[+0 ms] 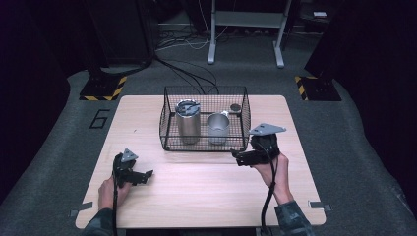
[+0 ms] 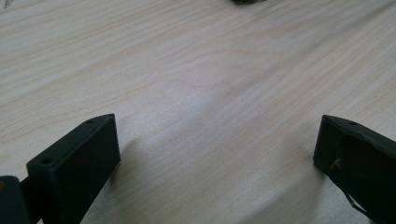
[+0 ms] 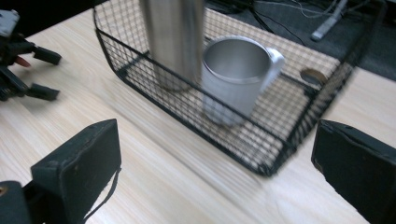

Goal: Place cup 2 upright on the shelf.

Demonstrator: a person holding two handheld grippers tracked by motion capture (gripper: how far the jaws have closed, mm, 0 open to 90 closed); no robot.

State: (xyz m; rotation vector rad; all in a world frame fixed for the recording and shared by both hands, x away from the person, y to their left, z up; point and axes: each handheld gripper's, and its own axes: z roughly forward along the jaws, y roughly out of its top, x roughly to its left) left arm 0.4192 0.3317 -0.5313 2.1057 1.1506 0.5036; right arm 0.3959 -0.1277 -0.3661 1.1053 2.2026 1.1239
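Observation:
A black wire basket [image 1: 163,118] stands at the table's far middle. Inside it are a tall steel tumbler [image 1: 188,121] with a lid, a steel mug [image 1: 218,129] to its right, and a small dark round thing [image 1: 235,107] in the back right corner. My right gripper [image 1: 236,158] is just in front of the basket's right corner, open and empty. In the right gripper view the basket [image 3: 187,109], tumbler [image 3: 175,37] and mug [image 3: 236,70] lie just beyond the wide-apart jaws of my right gripper [image 3: 215,144]. My left gripper [image 1: 146,177] rests low at the front left, open over bare wood [image 2: 217,154].
The wooden table [image 1: 206,196] has free room across its front and on both sides of the basket. In the right gripper view the left gripper [image 3: 23,70] is seen far off. Cables, stands and yellow-black floor markers [image 1: 103,88] lie beyond the table.

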